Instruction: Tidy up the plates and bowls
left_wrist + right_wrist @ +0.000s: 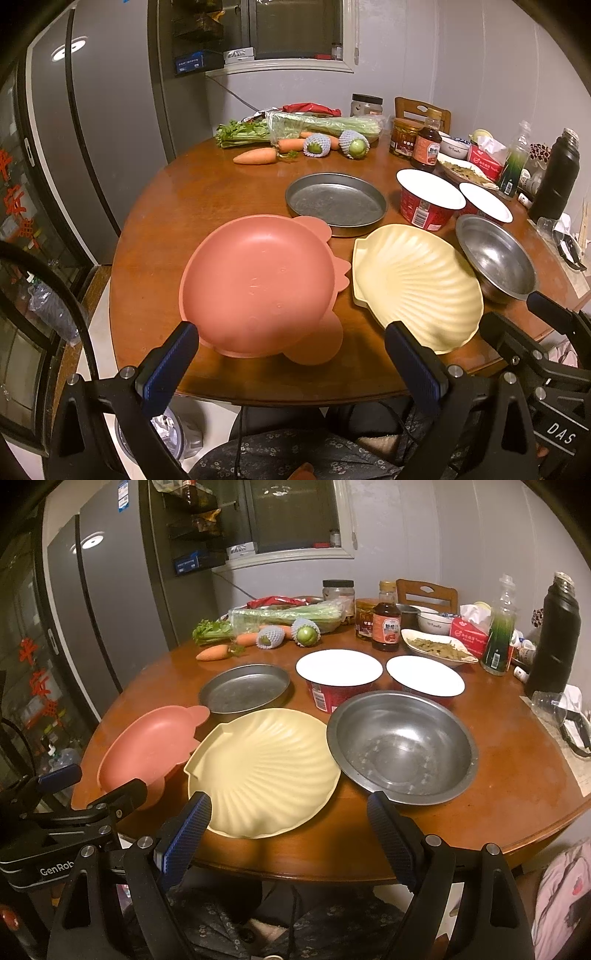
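Along the near edge of the round wooden counter (517, 775) the task's dishes lie in a row: a pink plate (258, 284) at the left, a cream shell-shaped plate (262, 771) in the middle, and a steel bowl (402, 746) at the right, with a flat steel pan (243, 692) behind them and two red paper bowls (338, 683) farther back. Nothing is stacked yet, so the sorting looks hardly begun. The left tongs (291, 350) hover spread wide and empty, lined up with the pink plate's near rim, most likely to lift it. The right tongs (290, 819) also stand spread and empty, facing the gap between the shell plate and the steel bowl. The shell plate's rim overlaps or touches the pink plate's rim, and it lies just beside the bowl, so a lifted piece could nudge its neighbour. Both plates reach close to the counter's near edge, which gives the fingers a rim to take from below. Open wood lies at the right of the bowl; the back is crowded with vegetables (295, 136), bottles and jars.
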Available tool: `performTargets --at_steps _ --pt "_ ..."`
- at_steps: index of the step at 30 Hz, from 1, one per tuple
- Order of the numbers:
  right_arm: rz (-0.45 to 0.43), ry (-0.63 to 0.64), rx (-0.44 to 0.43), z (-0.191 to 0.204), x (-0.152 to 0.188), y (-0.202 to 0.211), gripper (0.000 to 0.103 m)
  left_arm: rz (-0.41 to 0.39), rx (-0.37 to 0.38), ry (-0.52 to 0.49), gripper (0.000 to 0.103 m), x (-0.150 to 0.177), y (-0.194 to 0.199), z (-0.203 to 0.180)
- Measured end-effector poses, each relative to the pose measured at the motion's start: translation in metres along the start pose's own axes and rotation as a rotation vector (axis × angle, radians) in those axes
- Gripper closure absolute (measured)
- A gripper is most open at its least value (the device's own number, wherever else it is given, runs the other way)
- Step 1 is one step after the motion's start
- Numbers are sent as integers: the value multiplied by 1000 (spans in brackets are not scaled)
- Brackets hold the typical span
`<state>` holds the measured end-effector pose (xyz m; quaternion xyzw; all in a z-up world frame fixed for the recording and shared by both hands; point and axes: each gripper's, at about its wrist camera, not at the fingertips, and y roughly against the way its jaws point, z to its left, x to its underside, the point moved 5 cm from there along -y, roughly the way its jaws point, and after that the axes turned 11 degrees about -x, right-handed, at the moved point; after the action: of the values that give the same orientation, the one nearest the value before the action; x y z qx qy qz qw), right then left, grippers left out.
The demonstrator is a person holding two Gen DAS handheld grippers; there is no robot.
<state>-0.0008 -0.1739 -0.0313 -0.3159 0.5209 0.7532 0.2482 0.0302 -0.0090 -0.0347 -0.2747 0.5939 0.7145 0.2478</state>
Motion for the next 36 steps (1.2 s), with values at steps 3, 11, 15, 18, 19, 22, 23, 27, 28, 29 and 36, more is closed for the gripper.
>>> performTargets --at_steps 3,11,15,18,19,22,23,27,28,29,36 --pt "1 -2 3 0 -1 1 16 0 1 2 1 0 0 0" --pt "-8 0 -1 0 -3 5 16 -5 -3 0 1 -1 1 1" --pt "-8 -2 1 -1 -4 5 16 -4 -4 -1 1 0 1 1" --pt "-7 -9 -3 -1 -5 4 16 -5 -3 0 1 0 1 1" --pt "-6 -9 -2 -2 -4 4 16 -6 -2 0 1 -1 2 1" --pt "-4 -10 -2 -3 -4 4 16 -11 0 3 1 -1 2 2" --pt "-5 -11 -3 -3 -4 4 16 -11 0 6 1 -1 2 4" --pt "-5 -6 -8 -3 -5 3 16 -10 6 32 1 -3 2 11" --pt "0 0 -13 -2 -5 2 16 -12 7 33 1 -4 3 12" --pt "5 8 -21 -1 -5 1 16 -14 8 34 1 -4 3 13" --pt "-7 55 -68 12 -16 -6 16 -6 2 63 1 -7 -1 32"
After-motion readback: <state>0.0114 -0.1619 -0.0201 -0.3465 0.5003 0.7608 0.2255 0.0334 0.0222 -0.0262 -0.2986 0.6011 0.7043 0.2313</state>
